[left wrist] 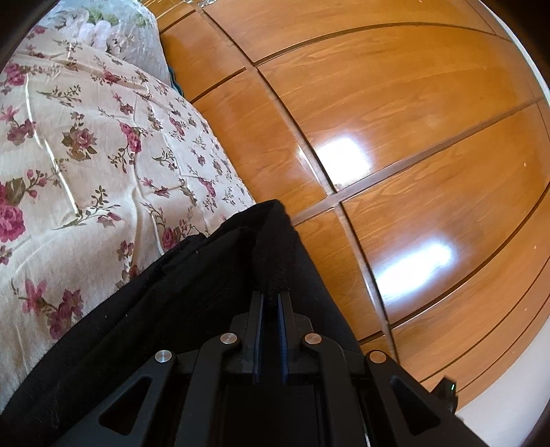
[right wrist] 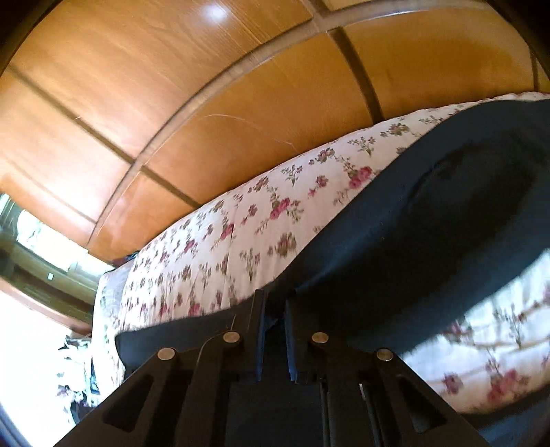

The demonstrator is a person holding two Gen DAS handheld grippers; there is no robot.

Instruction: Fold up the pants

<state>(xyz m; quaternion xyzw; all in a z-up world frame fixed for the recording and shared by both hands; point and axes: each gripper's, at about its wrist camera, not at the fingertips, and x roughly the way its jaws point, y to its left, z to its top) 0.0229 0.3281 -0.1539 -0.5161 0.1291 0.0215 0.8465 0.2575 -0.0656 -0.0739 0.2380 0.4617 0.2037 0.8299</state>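
- On the bed [left wrist: 86, 144], over a cream bedspread printed with dark pink roses, lie the black pants [left wrist: 144, 309]; they take up its near part in both wrist views.
- Left gripper [left wrist: 271, 299]: its jaws stand narrow, pinched on a raised fold of the pants, and the cloth climbs in a ridge straight ahead of the fingertips.
- Right gripper [right wrist: 275, 306]: its jaws are drawn close together with an edge of the pants [right wrist: 429, 213] caught between them; from there the cloth sweeps away to the right in a broad dark band across the bedspread [right wrist: 213, 261].
- Just beyond the bed stands a wall of glossy wooden wardrobe panels [left wrist: 395, 120], split by dark grooves and carrying bright patches of reflected light; it fills the space ahead of both grippers.
- At the far end of the bed, in the left wrist view, sits a pale pillow [left wrist: 117, 31] with a faint flower print, against the wardrobe.
- At the far left of the right wrist view there is bright, washed-out light; what lies there I cannot make out.
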